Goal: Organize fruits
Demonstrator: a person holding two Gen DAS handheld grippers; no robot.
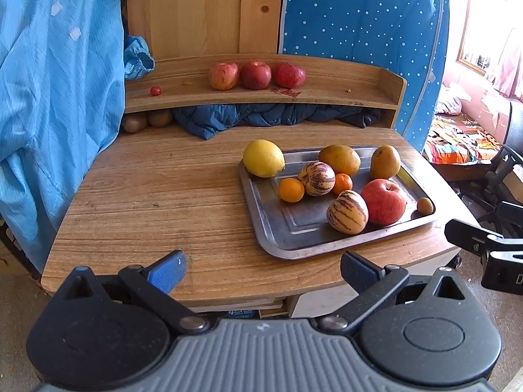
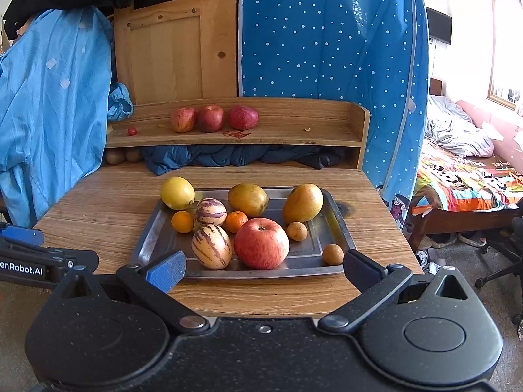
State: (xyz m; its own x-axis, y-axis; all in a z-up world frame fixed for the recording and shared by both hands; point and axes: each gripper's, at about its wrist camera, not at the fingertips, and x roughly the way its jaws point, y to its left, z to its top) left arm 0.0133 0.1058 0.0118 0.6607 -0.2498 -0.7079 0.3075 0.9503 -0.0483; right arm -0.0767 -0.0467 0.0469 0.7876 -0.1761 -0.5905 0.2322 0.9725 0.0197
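A steel tray (image 1: 287, 228) (image 2: 153, 241) on the wooden table holds several fruits: a red apple (image 1: 383, 201) (image 2: 261, 243), two striped melons (image 1: 347, 211) (image 2: 210, 245), two mangoes (image 1: 340, 159) (image 2: 302, 203), small oranges (image 1: 291, 190) (image 2: 182, 221) and a yellow lemon (image 1: 263, 158) (image 2: 177, 192) on its far left corner. Three red apples (image 1: 255, 75) (image 2: 210, 118) sit on the raised shelf. My left gripper (image 1: 261, 269) is open over the table's front edge, left of the tray. My right gripper (image 2: 263, 269) is open just before the tray's near rim, empty.
A small red tomato (image 1: 155, 90) lies on the shelf's left. Dark blue cloth (image 1: 261, 117) fills the gap under the shelf, with brown fruits (image 1: 145, 120) beside it. A blue garment (image 1: 55, 98) hangs left; a bed (image 2: 467, 179) and chair (image 2: 503, 261) stand right.
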